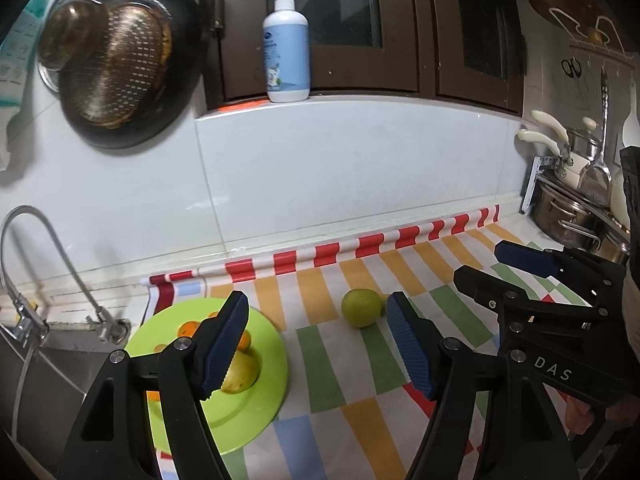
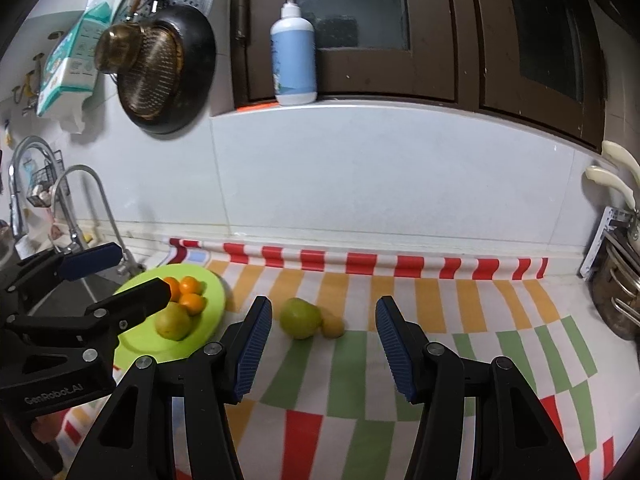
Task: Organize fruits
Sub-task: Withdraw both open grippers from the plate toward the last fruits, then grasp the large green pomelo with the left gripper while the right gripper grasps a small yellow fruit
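Observation:
A lime-green plate [image 2: 212, 300] [image 1: 272, 364] lies on the striped cloth at the left, by the sink. On it are three small oranges [image 2: 186, 290] and a yellow-green pear [image 2: 173, 322] [image 1: 240, 376]. A green apple [image 2: 300, 317] [image 1: 361, 307] and a small yellow fruit [image 2: 333, 326] touching its right side lie on the cloth beside the plate. My left gripper [image 1: 318, 344] is open and empty, above the plate's right edge. My right gripper [image 2: 324, 346] is open and empty, just short of the apple. Each gripper shows in the other's view.
A sink with a curved tap [image 1: 48, 264] lies left of the plate. Steel pots on a rack [image 1: 568, 208] stand at the right end of the counter. A soap pump bottle [image 2: 294, 52] stands on the window ledge. A pan and strainers [image 2: 160, 68] hang on the tiled wall.

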A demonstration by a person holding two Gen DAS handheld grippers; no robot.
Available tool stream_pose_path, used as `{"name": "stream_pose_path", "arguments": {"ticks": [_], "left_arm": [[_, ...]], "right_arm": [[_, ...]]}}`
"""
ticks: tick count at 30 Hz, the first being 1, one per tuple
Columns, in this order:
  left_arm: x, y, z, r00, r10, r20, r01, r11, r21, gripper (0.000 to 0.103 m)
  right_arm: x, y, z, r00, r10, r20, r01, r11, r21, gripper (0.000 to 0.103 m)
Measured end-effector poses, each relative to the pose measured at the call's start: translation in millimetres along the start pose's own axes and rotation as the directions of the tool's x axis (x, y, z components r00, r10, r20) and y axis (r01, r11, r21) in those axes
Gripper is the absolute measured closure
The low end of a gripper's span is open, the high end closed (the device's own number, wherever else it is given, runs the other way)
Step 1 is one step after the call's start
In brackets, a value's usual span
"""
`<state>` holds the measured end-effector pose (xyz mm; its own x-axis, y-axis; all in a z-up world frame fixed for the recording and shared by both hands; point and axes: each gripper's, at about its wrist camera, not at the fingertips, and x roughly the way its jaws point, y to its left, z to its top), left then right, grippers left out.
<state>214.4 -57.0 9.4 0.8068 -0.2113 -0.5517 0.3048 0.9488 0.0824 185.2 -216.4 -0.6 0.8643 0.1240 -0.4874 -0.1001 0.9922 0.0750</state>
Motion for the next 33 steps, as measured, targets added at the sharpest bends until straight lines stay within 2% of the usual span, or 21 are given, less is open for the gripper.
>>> {"name": "stream_pose_path", "arguments": {"ticks": [3, 6, 16, 22, 33], "left_arm": [[12.1, -1.7, 1.6, 1.000, 0.002, -0.012, -0.002, 1.000, 0.003, 0.031], [23.4, -1.3, 0.8, 1.000, 0.011, -0.017, -0.011, 1.000, 0.002, 0.026], [73.0, -6.6, -9.6, 0.996, -0.035, -0.076, 0.039, 0.998, 0.054, 0.026], [108.9, -17.5, -13.0, 0.988, -0.069, -0.135, 0.079, 0.995, 0.068, 0.026], [156.8, -30.3, -13.4, 0.973, -0.086, -0.215, 0.106, 0.991, 0.081, 0.028]], "right_arm": [[12.5, -6.7, -0.6, 1.000, -0.007, -0.016, 0.007, 1.000, -0.001, 0.048], [24.3, -12.5, -2.2, 0.999, -0.004, -0.033, 0.004, 1.000, 0.006, 0.048], [71.0, -19.8, -15.5, 0.993, 0.020, -0.113, -0.023, 0.999, -0.026, 0.048], [99.5, -31.2, -25.6, 0.983, 0.024, -0.182, -0.032, 0.999, -0.040, 0.048], [122.3, -51.5, -37.8, 0.974, -0.016, -0.227, 0.013, 1.000, -0.017, 0.048]]}}
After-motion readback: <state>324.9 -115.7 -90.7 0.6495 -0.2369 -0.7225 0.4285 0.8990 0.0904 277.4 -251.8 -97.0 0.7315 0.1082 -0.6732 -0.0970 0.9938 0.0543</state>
